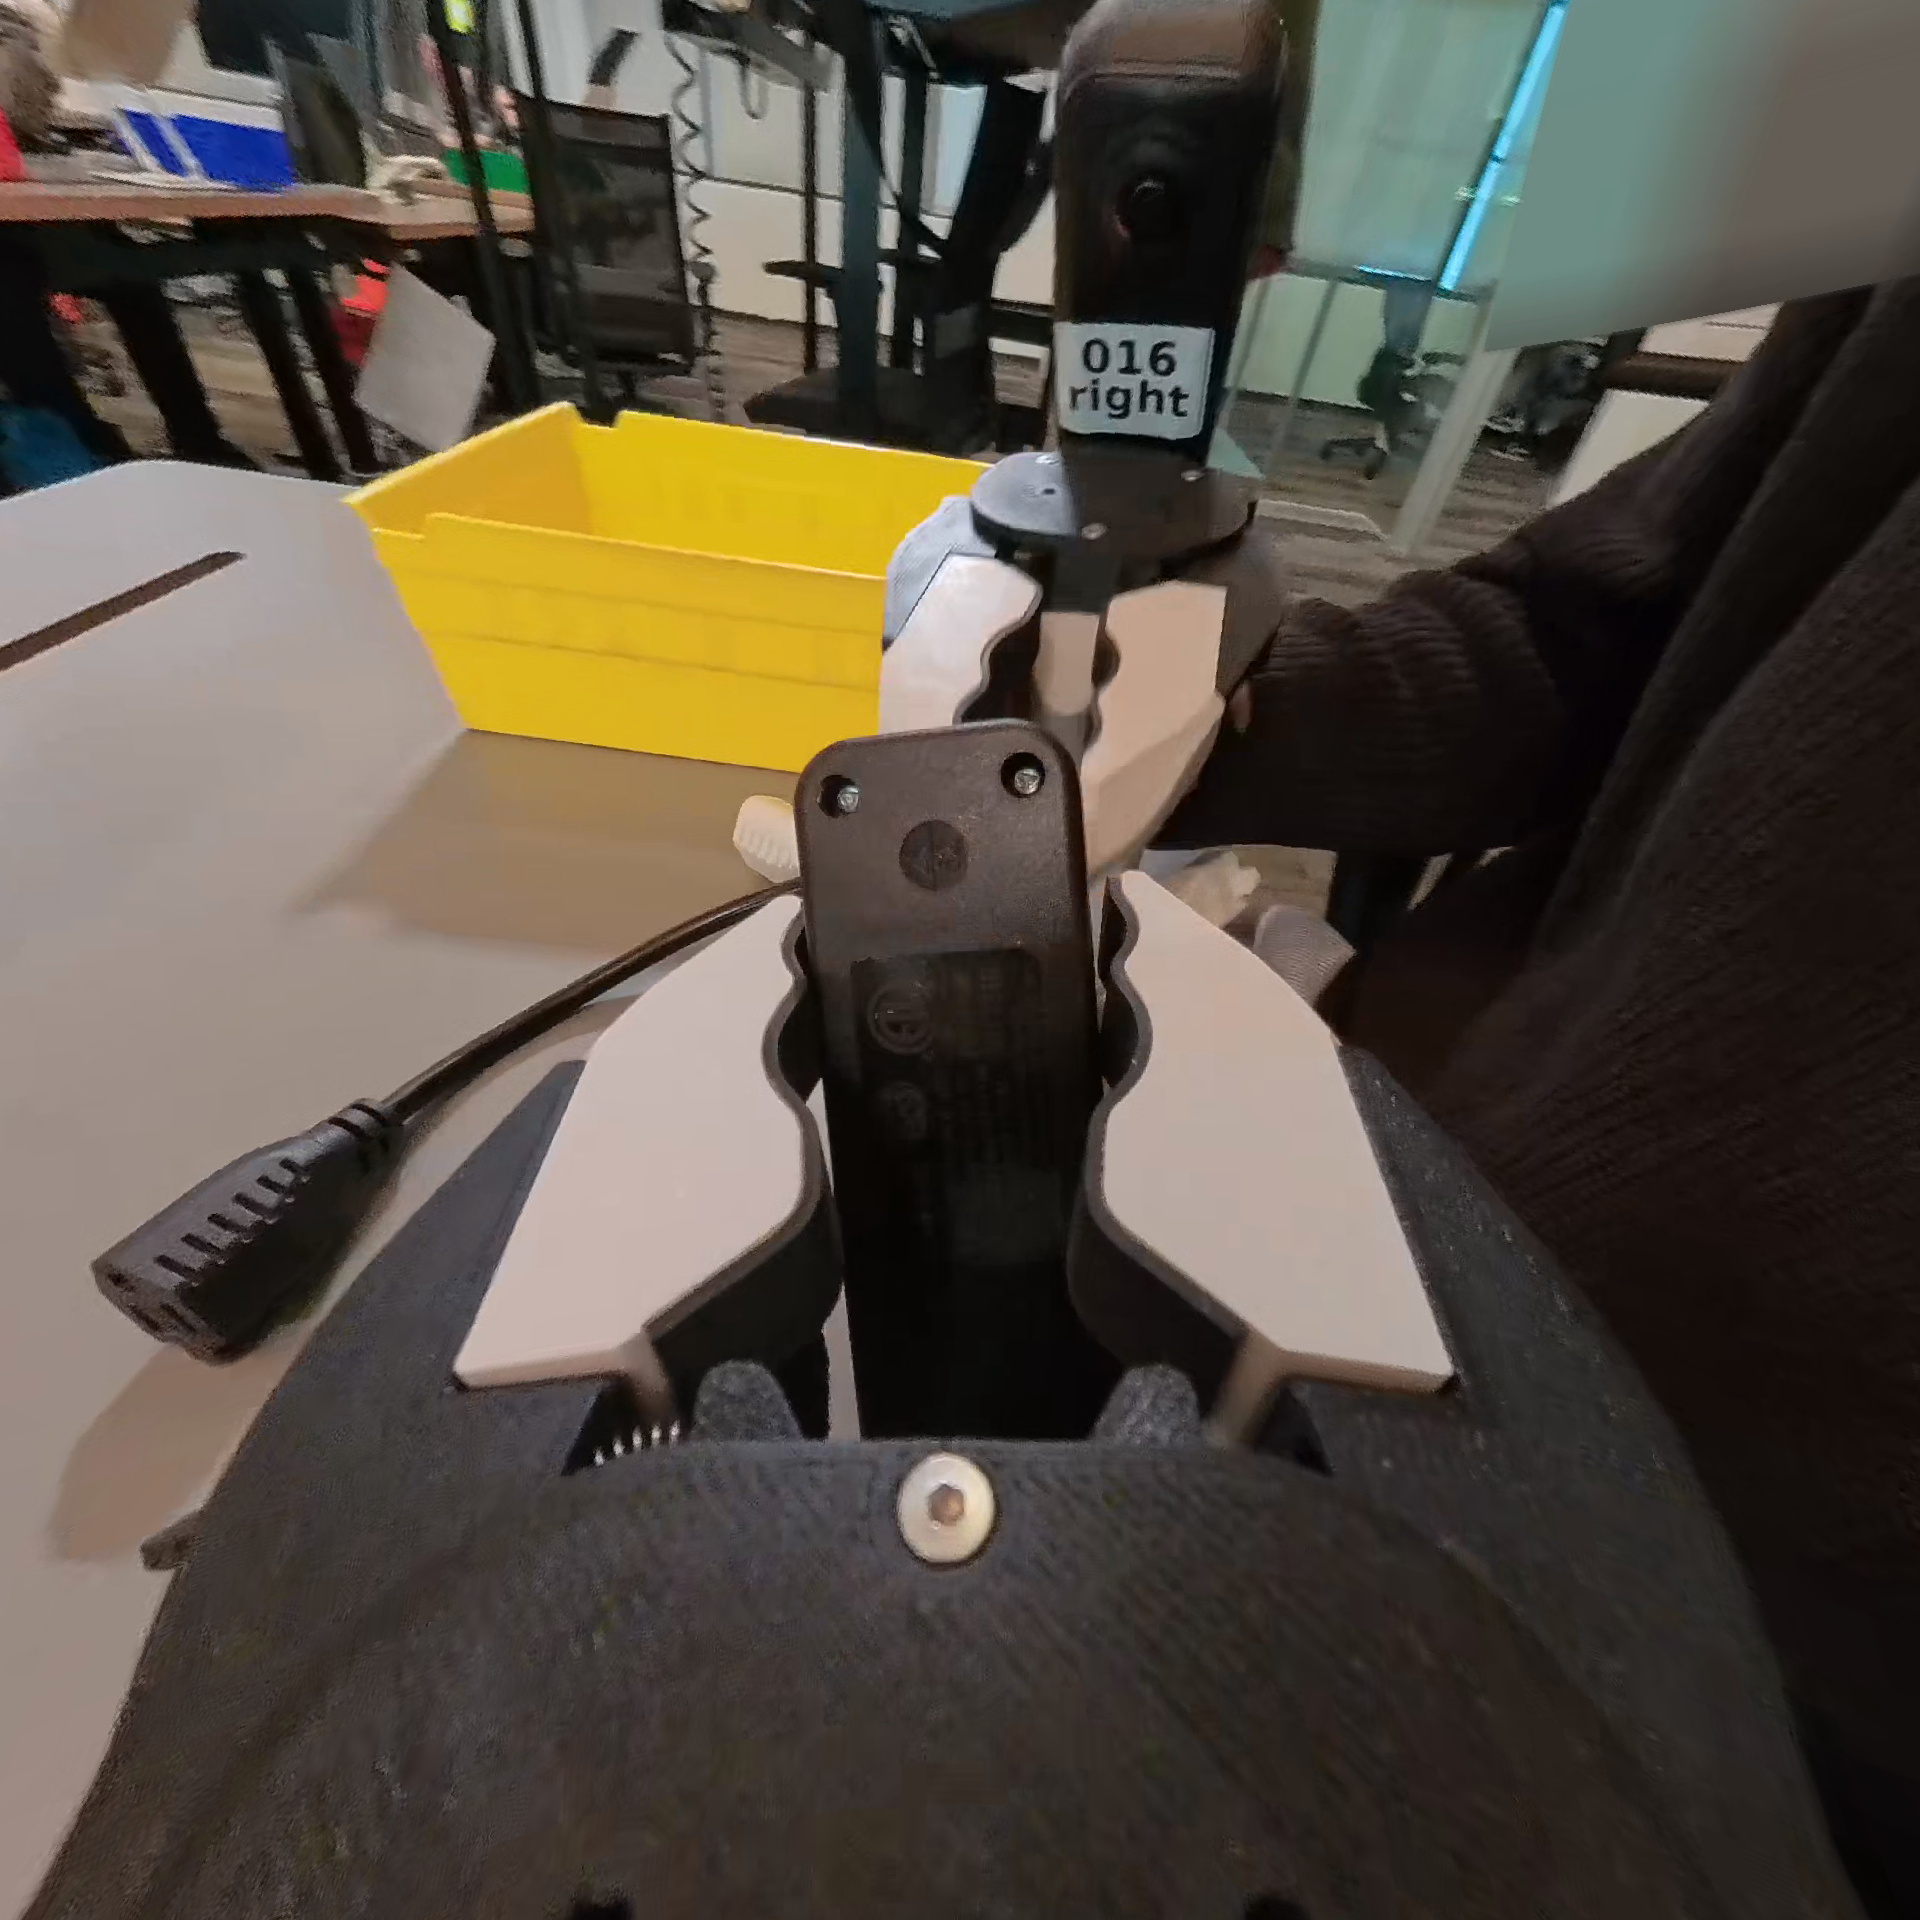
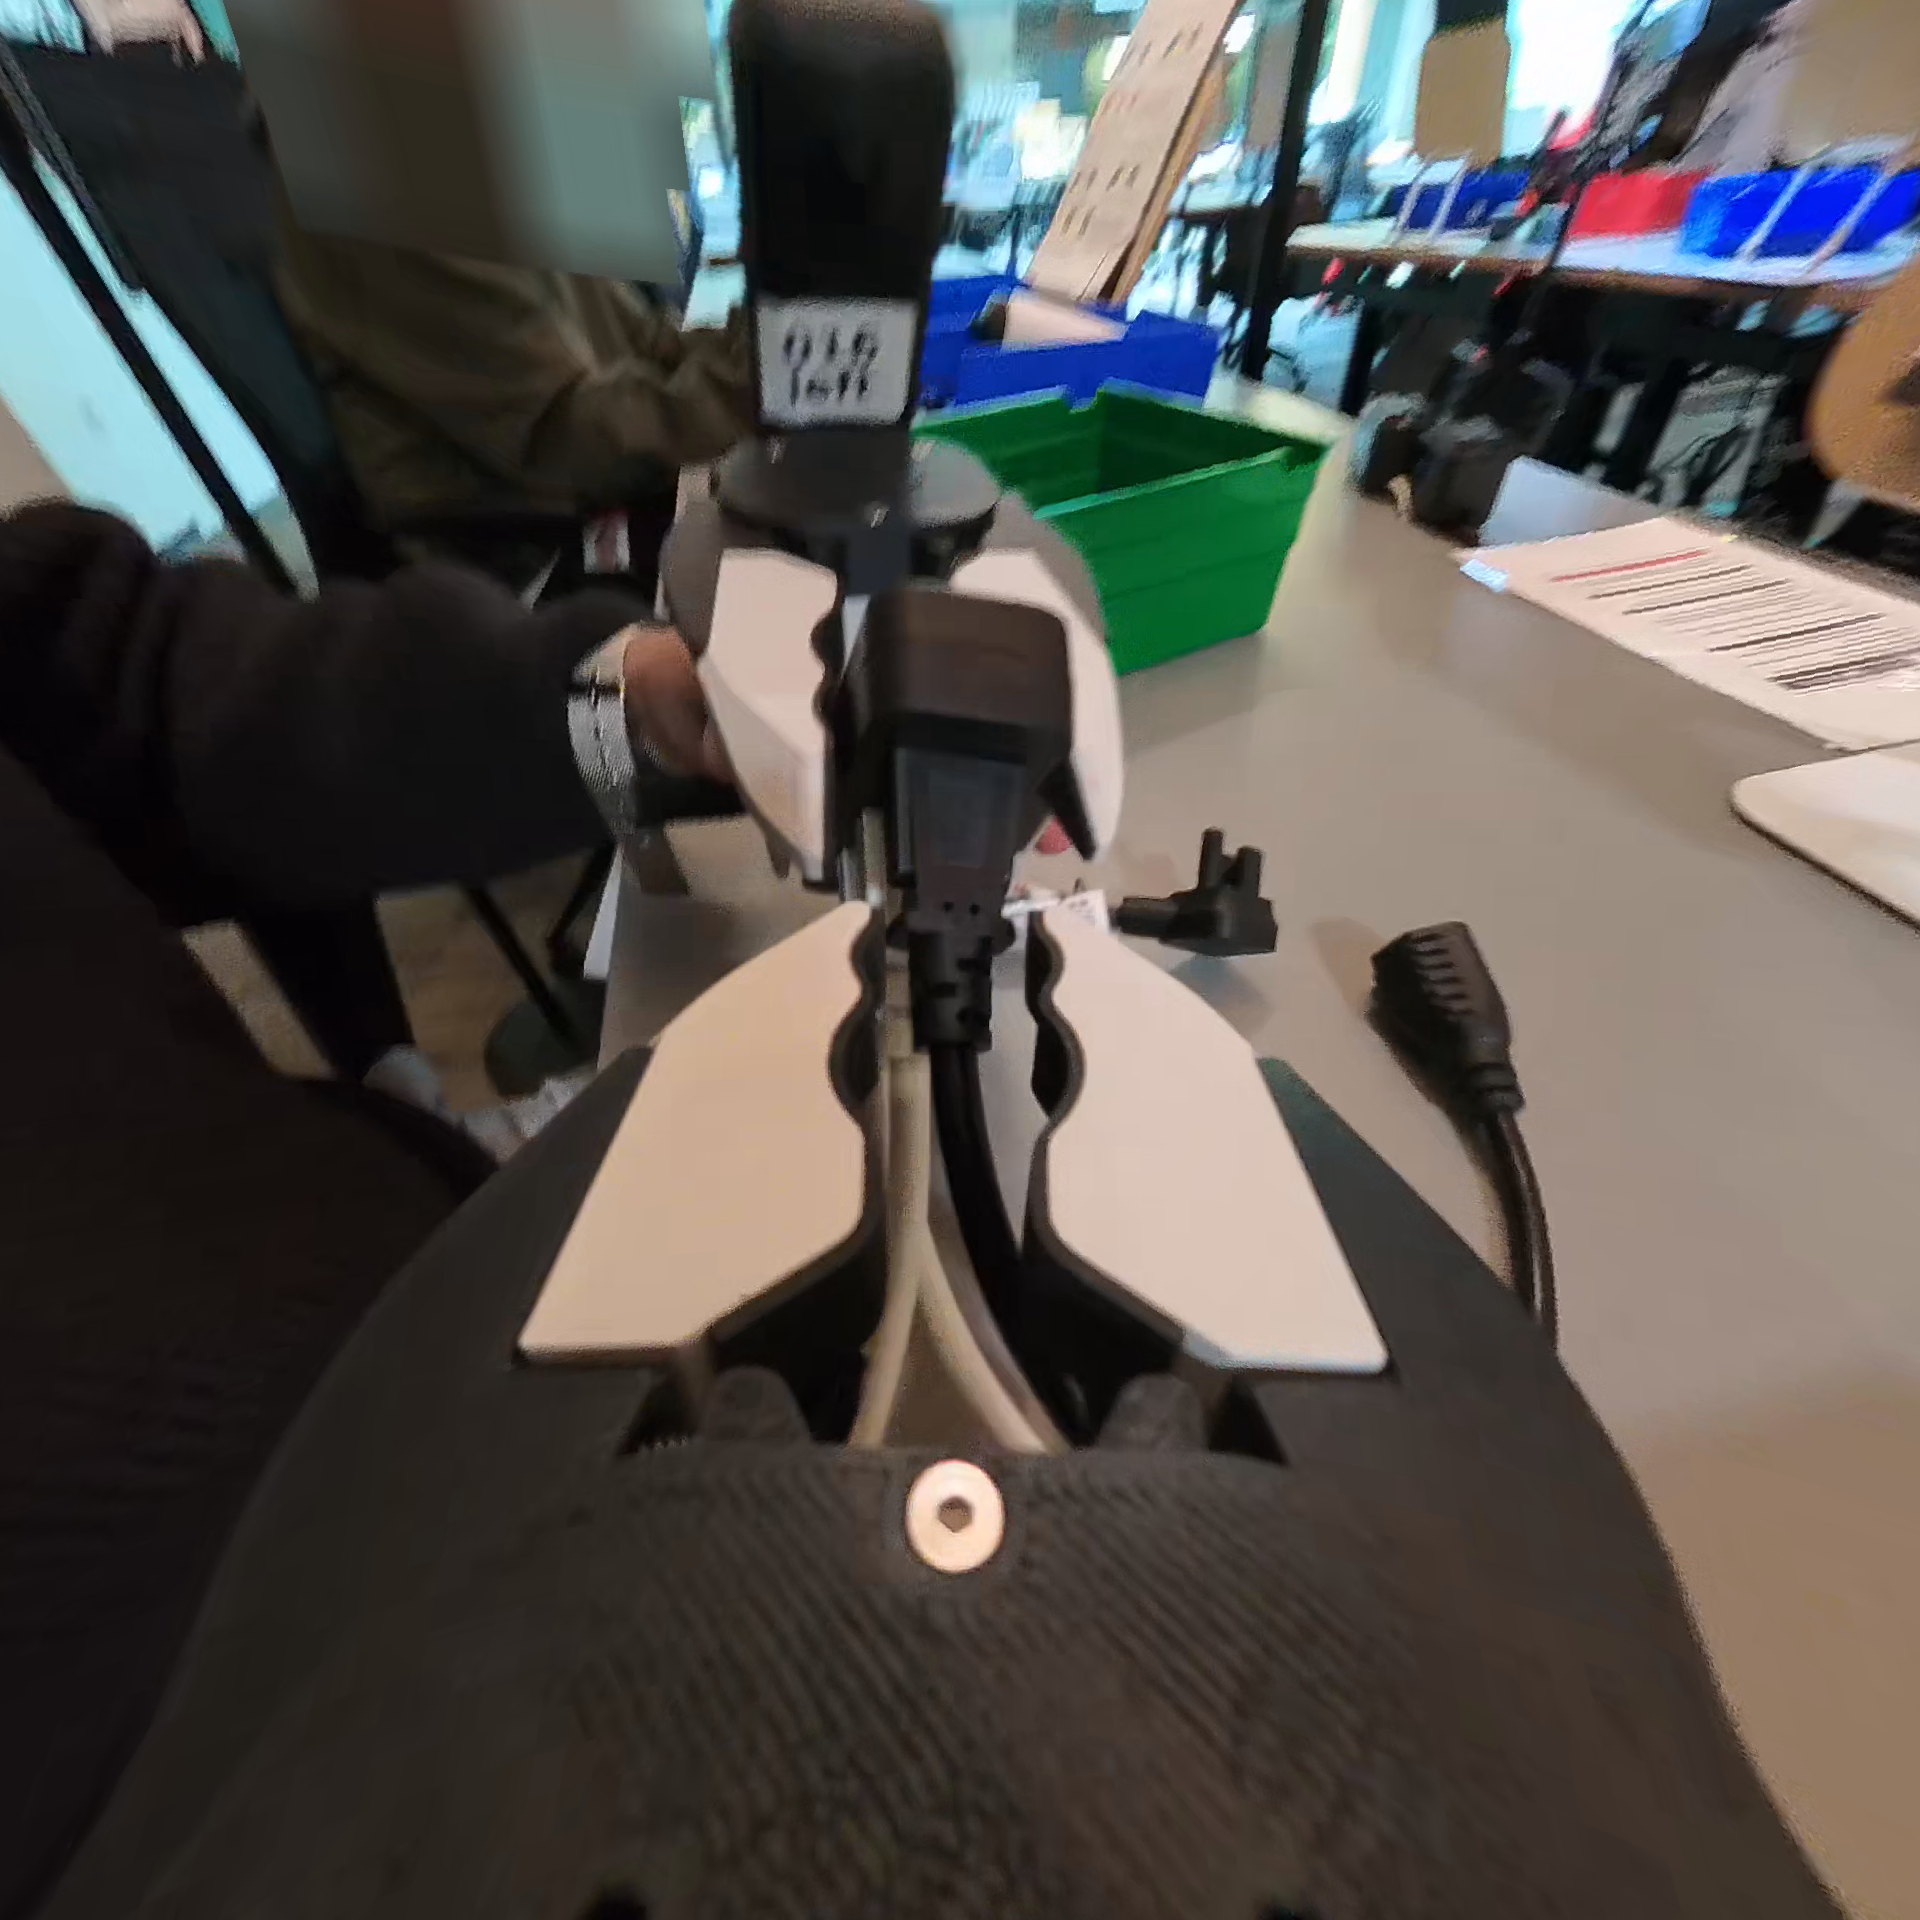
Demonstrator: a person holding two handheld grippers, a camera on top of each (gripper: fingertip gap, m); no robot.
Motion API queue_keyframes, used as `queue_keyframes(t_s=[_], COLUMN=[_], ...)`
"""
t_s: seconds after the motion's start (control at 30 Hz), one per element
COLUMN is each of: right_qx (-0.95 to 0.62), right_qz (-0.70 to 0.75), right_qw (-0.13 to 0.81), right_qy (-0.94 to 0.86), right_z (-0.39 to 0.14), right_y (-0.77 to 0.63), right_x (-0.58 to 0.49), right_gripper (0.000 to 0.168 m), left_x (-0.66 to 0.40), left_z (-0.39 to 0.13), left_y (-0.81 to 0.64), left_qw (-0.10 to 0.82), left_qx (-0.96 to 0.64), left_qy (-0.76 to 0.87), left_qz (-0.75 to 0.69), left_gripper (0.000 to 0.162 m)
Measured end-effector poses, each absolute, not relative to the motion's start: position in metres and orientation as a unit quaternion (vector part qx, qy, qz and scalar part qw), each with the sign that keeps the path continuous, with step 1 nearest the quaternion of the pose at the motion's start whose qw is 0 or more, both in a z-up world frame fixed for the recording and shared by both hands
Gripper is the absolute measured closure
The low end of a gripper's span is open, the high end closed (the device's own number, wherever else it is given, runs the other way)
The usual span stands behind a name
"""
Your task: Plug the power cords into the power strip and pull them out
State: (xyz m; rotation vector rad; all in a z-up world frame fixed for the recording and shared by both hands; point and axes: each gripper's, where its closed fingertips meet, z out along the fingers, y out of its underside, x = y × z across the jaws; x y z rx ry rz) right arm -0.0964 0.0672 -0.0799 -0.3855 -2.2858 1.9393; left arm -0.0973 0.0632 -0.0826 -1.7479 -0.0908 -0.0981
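Observation:
My left gripper (image 1: 956,904) is shut on a black power strip (image 1: 951,1039) and holds it off the table, its screwed back towards the left wrist camera. In the right wrist view, the strip (image 2: 966,665) faces me with a black plug (image 2: 951,821) seated in it. My right gripper (image 2: 954,925) is closed around that plug's neck; its black cord and white cords (image 2: 904,1247) run back between the fingers. The right gripper (image 1: 1060,665) also shows beyond the strip in the left wrist view. The left gripper (image 2: 935,727) shows holding the strip in the right wrist view.
A loose black cord with a socket end (image 1: 229,1257) lies on the grey table (image 1: 208,883); it also shows in the right wrist view (image 2: 1444,1008). A spare black plug (image 2: 1205,904) lies prongs up. A yellow bin (image 1: 644,613), a green bin (image 2: 1164,520) and papers (image 2: 1714,613) stand farther off.

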Motion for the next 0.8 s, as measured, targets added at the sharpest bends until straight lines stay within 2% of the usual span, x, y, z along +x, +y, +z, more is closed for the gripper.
queue_keyframes(t_s=[0.2, 0.7, 0.8], right_qx=[-0.179, -0.136, -0.136], right_qz=[0.667, 0.625, 0.618], right_qw=[0.06, 0.057, 0.056], right_qy=[-0.72, -0.767, -0.772], right_z=[-0.076, -0.103, -0.106], right_y=[0.084, 0.064, 0.064], right_x=[-0.116, -0.101, -0.101], right_gripper=[0.142, 0.139, 0.144], left_x=[-0.106, -0.105, -0.104], left_z=[-0.091, -0.101, -0.104], left_y=[0.059, 0.06, 0.061], left_qw=[0.656, 0.648, 0.644], left_qx=[-0.75, -0.757, -0.76], left_qy=[-0.067, -0.06, -0.059], left_qz=[-0.054, -0.064, -0.069], left_gripper=[0.109, 0.109, 0.109])
